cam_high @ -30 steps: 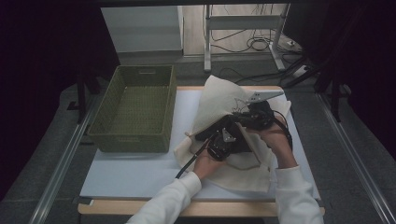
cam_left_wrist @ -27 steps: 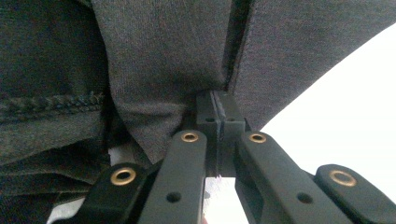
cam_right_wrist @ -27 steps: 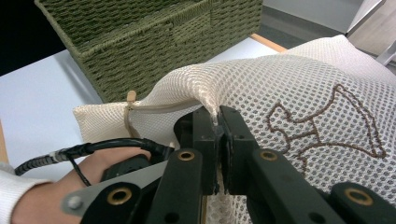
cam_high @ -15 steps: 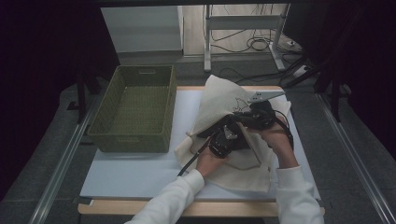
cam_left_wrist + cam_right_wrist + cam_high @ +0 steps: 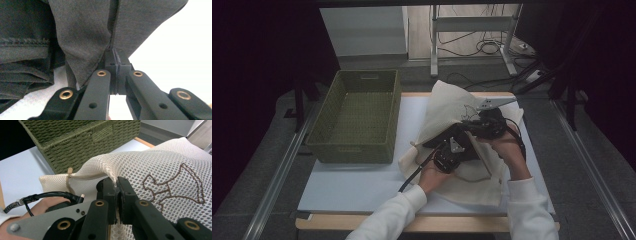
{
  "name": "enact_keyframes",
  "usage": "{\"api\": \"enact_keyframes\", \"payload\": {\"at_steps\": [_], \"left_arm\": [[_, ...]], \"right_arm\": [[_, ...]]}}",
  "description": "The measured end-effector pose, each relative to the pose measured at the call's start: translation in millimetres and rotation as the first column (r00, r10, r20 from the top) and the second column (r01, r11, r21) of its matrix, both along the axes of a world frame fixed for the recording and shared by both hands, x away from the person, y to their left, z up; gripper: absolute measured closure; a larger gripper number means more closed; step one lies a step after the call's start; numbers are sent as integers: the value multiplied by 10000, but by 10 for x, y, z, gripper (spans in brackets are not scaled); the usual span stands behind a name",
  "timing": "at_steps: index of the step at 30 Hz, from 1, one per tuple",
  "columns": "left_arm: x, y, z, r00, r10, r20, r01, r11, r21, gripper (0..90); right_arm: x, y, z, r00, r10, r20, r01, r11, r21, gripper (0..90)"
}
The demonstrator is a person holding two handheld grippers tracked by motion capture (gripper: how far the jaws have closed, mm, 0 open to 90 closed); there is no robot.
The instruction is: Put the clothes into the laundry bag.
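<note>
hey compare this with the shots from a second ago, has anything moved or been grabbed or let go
Nothing visibly changed. The right gripper stays shut on the rim of the mesh bag, and the left gripper stays shut on the grey cloth at the bag's mouth. The green basket sits where it was on the table.

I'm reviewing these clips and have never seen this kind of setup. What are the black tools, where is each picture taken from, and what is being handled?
A person at a table holds a two-jaw hand gripper in each hand. The high view looks down from above; each gripper view comes from a camera riding on that tool, looking along its jaws. A green woven basket and a cream mesh laundry bag lie on the table. The right gripper is shut on the mesh bag's rim beside its zipper. The left gripper is shut on a dark grey cloth, apparently a garment at the bag.
</note>
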State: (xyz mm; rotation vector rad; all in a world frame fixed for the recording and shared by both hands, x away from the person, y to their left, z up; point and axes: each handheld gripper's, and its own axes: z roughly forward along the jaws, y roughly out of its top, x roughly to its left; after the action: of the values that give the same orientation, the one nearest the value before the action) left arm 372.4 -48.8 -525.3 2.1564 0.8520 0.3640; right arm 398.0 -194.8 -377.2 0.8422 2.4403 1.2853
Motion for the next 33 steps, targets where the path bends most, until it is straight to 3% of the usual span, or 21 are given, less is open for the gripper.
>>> {"api": "enact_keyframes", "payload": {"at_steps": [15,21,27,33], "left_arm": [[167,-79,-64,9995,239,202,-245,9993,289,900],[243,-108,-70,9983,558,137,-559,9984,32,900],[185,-77,-44,9993,333,155,-336,9993,175,900],[35,25,-9,9999,84,55,-83,9998,-190,900]], "right_arm": [[-12,-21,24,9999,-82,70,82,9999,62,854],[-14,-23,28,9999,-79,90,79,9999,75,854],[-4,-36,21,10000,-57,73,57,9999,95,854],[-3,-30,12,10000,-57,24,57,10000,71,854]]}}
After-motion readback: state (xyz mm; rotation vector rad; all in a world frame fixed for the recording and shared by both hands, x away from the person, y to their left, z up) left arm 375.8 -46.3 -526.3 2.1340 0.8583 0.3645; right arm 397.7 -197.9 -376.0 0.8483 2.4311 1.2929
